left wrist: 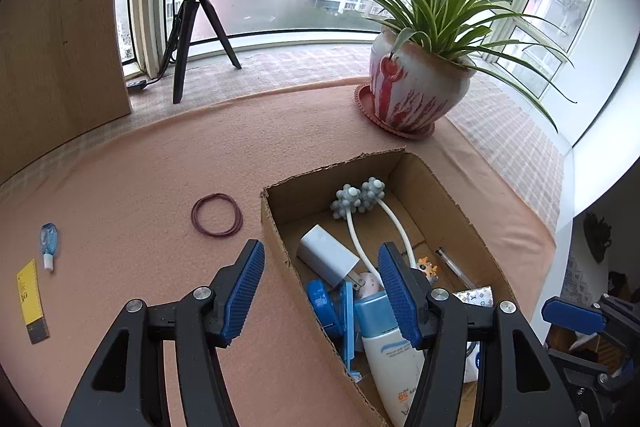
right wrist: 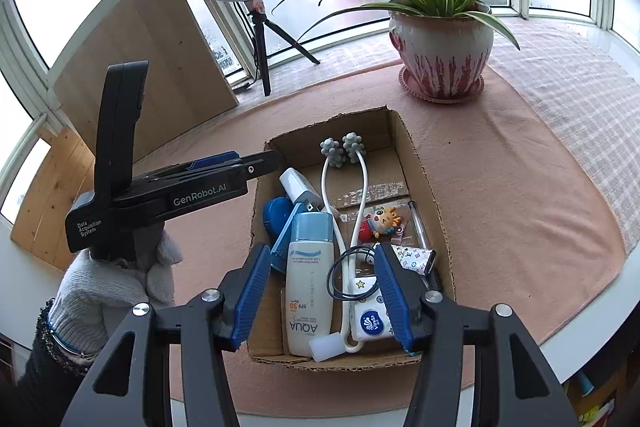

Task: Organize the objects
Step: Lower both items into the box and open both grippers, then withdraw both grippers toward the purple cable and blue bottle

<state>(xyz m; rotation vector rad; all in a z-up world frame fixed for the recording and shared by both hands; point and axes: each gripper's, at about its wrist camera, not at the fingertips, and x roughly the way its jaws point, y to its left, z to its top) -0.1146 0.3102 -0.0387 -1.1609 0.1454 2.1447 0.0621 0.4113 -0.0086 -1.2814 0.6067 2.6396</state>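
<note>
Both jaws stand apart, empty, over the cardboard box (right wrist: 404, 147) where the sunscreen bottle (right wrist: 310, 283) lies; hair ties (left wrist: 217, 214) and correction tape (left wrist: 48, 245) wait on the surface (left wrist: 140, 187), still unsorted.

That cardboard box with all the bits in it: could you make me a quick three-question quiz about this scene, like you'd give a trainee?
1. True or false: the hair ties lie inside the cardboard box.
2. What stands upright beyond the box? A) potted plant B) kettle C) lamp shade
3. Fill in: neither the left tongs nor the right tongs grip anything; both are ____.

Key: 1 false, they lie on the cloth beside the box. 2 A. 3 open.
</note>
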